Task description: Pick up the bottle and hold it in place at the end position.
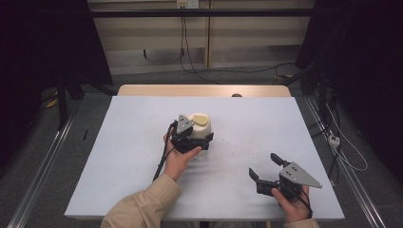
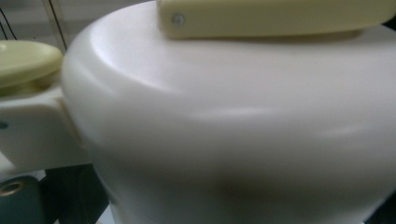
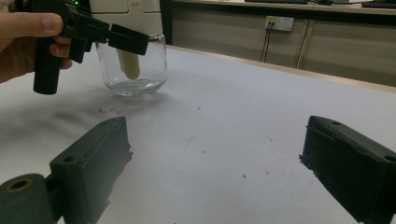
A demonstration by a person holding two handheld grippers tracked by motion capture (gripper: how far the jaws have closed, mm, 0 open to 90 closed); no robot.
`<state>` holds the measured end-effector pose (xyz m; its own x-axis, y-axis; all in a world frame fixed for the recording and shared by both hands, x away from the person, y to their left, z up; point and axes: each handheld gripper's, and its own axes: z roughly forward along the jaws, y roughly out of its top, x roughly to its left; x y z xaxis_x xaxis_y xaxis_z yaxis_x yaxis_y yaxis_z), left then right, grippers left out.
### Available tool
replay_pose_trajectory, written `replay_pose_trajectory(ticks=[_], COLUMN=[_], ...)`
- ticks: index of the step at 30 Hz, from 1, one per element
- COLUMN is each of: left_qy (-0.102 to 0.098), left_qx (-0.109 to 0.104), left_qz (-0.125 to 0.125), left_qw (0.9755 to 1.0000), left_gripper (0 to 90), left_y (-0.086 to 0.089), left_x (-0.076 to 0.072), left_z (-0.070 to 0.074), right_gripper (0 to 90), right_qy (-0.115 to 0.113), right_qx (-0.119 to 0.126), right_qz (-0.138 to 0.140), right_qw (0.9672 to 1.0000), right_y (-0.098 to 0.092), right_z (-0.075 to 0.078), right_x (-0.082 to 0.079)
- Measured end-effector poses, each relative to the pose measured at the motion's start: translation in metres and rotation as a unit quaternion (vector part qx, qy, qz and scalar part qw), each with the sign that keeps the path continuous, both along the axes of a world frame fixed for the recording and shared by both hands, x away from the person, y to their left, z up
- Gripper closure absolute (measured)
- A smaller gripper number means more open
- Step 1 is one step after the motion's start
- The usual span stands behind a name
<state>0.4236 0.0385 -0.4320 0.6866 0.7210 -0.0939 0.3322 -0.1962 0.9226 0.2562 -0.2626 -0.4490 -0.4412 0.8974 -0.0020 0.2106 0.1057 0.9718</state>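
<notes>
Cream lid (image 1: 199,124); black tongs (image 1: 267,167)

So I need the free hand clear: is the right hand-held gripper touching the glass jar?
Apart. The high view shows the right hand-held gripper open, with bare table between it and the glass jar.

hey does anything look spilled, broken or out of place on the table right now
Nothing serious. The glass jar with its cream lid stands upright, with the left gripper at it. The only oddity is a scatter of small dark specks on the white table beside the jar.
</notes>
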Motion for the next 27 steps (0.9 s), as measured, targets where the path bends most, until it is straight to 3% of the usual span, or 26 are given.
replay_pose_trajectory(ticks=[27], left_qy=[-0.001], left_qx=[0.001], left_qz=[0.011], left_qw=[0.9999], left_gripper=[5.1], left_y=[-0.0023], left_x=[0.0068], left_z=[-0.0061], right_gripper=[6.7], right_qy=[0.0], right_qx=[0.002], right_qz=[0.0], right_qw=[1.0], right_y=[-0.0001], right_z=[0.0001], right_x=[-0.0002])
